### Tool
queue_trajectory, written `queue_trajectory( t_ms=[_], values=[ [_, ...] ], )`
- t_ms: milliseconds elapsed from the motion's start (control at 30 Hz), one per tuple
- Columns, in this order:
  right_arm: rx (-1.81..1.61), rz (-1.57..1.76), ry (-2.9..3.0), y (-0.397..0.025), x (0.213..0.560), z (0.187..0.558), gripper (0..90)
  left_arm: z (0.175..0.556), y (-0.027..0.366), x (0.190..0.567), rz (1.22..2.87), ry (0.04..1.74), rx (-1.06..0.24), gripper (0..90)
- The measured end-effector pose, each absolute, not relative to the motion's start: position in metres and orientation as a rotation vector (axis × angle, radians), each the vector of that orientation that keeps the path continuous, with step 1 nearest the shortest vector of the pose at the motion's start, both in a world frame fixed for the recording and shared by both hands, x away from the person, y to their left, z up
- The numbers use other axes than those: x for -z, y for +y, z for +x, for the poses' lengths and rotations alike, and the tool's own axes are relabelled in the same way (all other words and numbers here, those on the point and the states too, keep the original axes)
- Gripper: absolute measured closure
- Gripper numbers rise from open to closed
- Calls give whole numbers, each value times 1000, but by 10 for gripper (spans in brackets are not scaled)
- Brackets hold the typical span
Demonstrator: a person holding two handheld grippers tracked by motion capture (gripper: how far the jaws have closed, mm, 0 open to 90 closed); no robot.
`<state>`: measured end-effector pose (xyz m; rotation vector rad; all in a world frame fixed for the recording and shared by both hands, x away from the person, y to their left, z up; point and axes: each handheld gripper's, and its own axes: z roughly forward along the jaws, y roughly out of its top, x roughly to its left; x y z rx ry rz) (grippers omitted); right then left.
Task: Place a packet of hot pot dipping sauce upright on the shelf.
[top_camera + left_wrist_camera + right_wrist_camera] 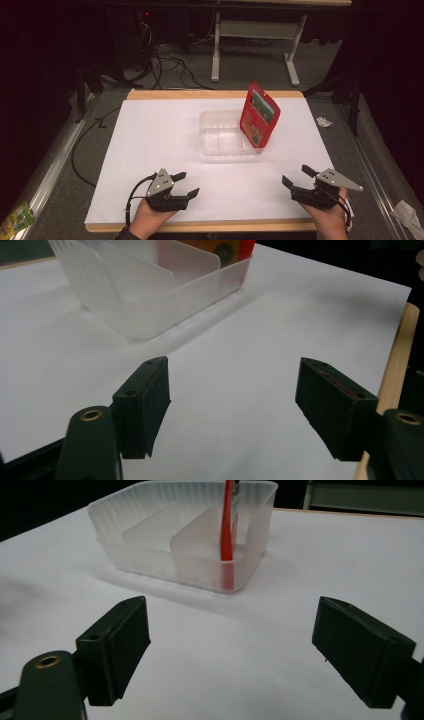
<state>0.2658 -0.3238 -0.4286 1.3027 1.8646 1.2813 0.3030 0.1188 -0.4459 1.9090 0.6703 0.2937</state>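
A wide white table top (165,150) takes up the middle of the high view, laid over a wooden board whose edge shows at the far and near sides, and it gives both hands a flat, uncluttered surface to work from. Near the far centre of it sits a clear plastic container (222,135), a shallow tray split by thin inner walls into compartments; those dividers are what let a flat thing stand on edge instead of falling flat. Standing in its right-hand end is a red packet (259,115), upright but tilted, its top leaning away over the container's right rim while its lower edge rests inside; from the right gripper view it appears edge-on as a thin red strip (227,535) pressed close to a divider, which looks to be what props it. Well apart from the container, at the near edge of the table, the left gripper (186,184) rests in a hand with its two black jaws spread wide and nothing between them, pointed toward the container's near corner. The right gripper (298,176) mirrors it on the other side, jaws likewise parted and empty, aimed at the container's front wall. Both appear parked in a ready stance, each with a clear line to the packet, the thing they seem set to reach for.
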Motion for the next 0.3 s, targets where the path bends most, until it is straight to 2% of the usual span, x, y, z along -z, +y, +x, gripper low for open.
queue_trajectory(
  t_ms=[300],
  values=[
    [-1258, 1275, 1874, -321, 429, 266, 149, 305, 118, 449, 1921, 666, -302, 297]
  ],
)
